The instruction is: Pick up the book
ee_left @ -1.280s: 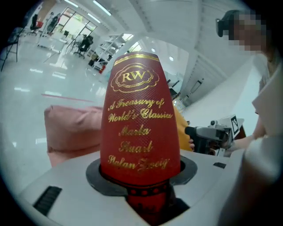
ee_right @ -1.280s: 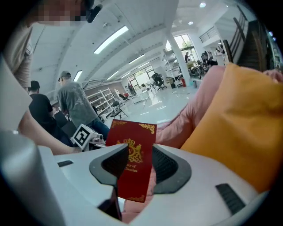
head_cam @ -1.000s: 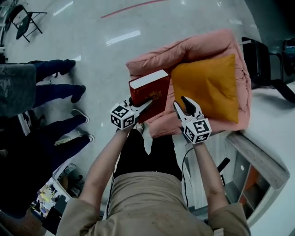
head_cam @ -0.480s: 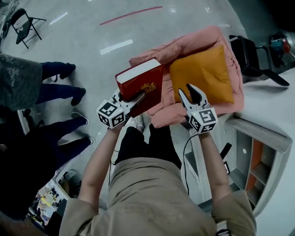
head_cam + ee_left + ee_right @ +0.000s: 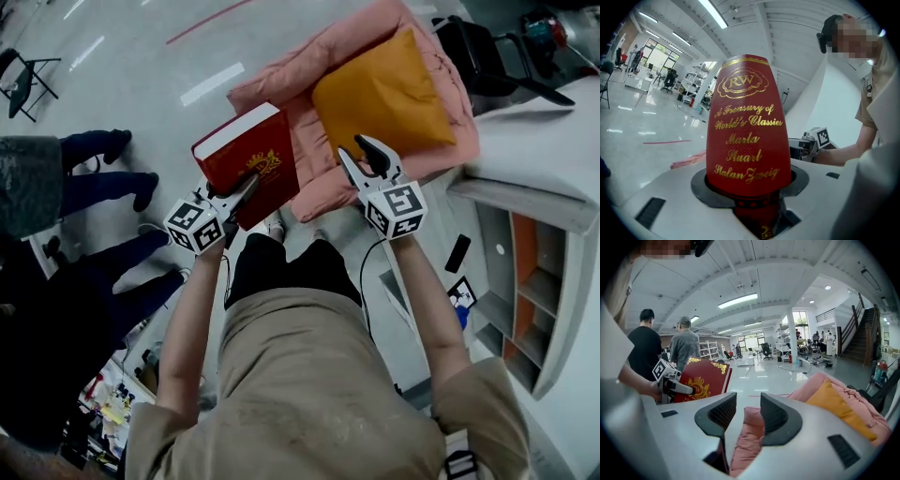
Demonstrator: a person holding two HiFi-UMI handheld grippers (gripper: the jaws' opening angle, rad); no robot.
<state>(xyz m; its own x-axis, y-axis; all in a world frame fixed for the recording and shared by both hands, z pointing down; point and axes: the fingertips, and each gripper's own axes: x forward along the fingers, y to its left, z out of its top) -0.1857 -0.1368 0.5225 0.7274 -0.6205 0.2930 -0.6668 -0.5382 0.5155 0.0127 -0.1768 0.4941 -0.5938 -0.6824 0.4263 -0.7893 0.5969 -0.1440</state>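
Glossy grey floor [image 5: 141, 84] fills the hall, with strip lights on the ceiling and shelving far back. Two bystanders [image 5: 94, 178] stand at the left edge of the head view, and a folding chair [image 5: 23, 75] sits beyond them. A pink quilt [image 5: 314, 178] lies bunched ahead of the person, and an orange cushion [image 5: 384, 94] rests on top of it. A white cabinet [image 5: 544, 281] with open shelves stands at the right.

The left gripper [image 5: 242, 190] is clamped on the book [image 5: 246, 155], a thick red volume with a gilt crest on its cover. Its jaws press on the lower end of the book, one on each cover. In the left gripper view the spine faces the camera and its gold lettering reads upright, rising straight out of the jaws. The book is held in the air to the left of the quilt, tilted, with its white page edge turned up and away from the person. The right gripper view shows it clear of the quilt, with floor behind it.

The right gripper [image 5: 354, 150] hovers over the near edge of the quilt, well apart from the book. Its jaws stand apart and grip nothing. The quilt shows through the gap between them in the right gripper view, lying beyond the pads rather than between them. The cushion lies just to the right of that gap.
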